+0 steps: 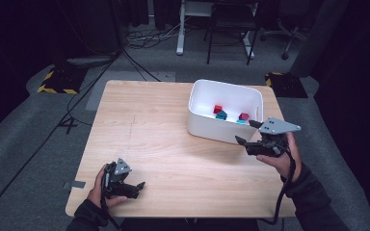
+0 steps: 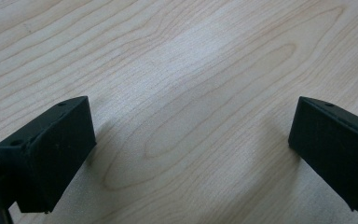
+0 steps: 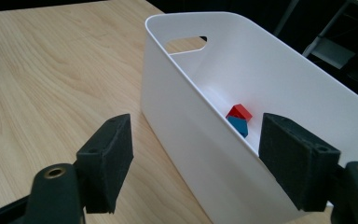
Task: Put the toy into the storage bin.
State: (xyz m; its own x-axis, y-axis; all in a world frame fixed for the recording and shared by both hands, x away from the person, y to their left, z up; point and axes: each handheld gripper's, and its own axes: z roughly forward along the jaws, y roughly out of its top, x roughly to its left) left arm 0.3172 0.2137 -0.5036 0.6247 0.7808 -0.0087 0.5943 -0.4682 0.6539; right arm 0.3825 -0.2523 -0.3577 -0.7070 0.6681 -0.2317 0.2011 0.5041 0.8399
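Note:
A white bin stands on the right half of the wooden table. Inside it lie small red blocks and teal blocks. My right gripper hangs open at the bin's near right corner. In the right gripper view the right gripper has its jaws on either side of the bin's near wall, with a red block and a blue block on the bin floor beyond. My left gripper is open and low over bare wood at the front left, and the left gripper holds nothing.
Dark grey floor surrounds the table, with cables, a white desk leg and chair legs behind it. Yellow-black striped blocks lie beyond the far corners. The bin has a cut-out handle in its far end.

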